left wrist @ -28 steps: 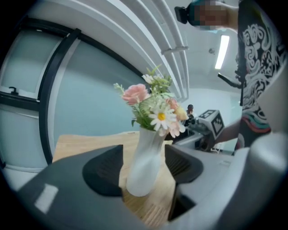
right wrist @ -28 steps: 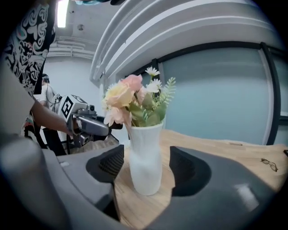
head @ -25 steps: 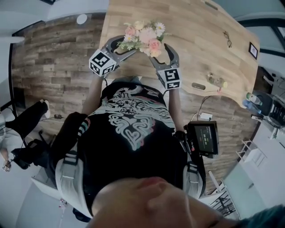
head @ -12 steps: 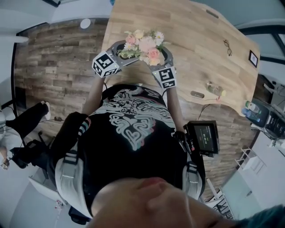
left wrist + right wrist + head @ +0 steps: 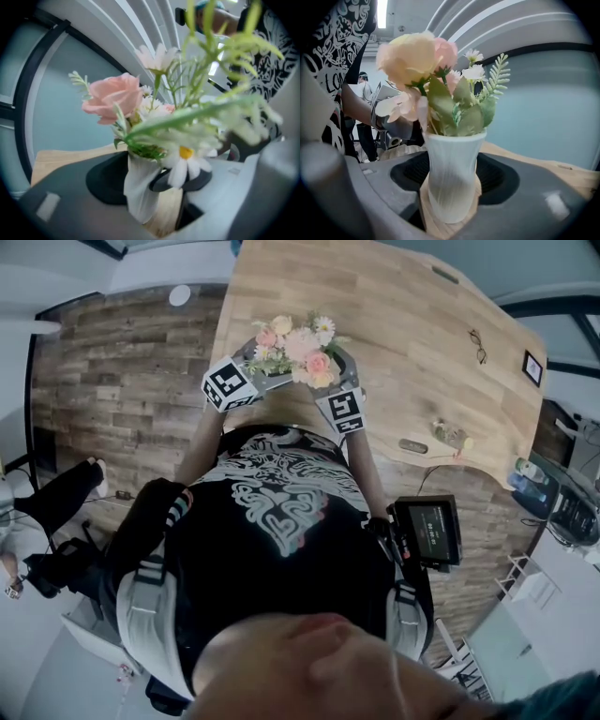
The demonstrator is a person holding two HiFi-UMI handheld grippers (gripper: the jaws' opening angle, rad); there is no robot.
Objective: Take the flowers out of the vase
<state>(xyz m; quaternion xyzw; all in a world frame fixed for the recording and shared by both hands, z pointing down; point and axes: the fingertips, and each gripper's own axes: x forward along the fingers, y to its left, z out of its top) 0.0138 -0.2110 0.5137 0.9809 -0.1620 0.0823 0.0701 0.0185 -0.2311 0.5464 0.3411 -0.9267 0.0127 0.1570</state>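
Wooden table beneath upright white vase, flowers vertical, heads upward.

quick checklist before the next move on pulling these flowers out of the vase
1. vase upright: ok.
2. left gripper steadying vase: ok, pads appear to press its sides.
3. right gripper on flowers: not ok, its jaws are closing with the vase between them.
4. flowers out: not ok, all sit in the vase.
5. flowers loose enough to lift: cannot tell.
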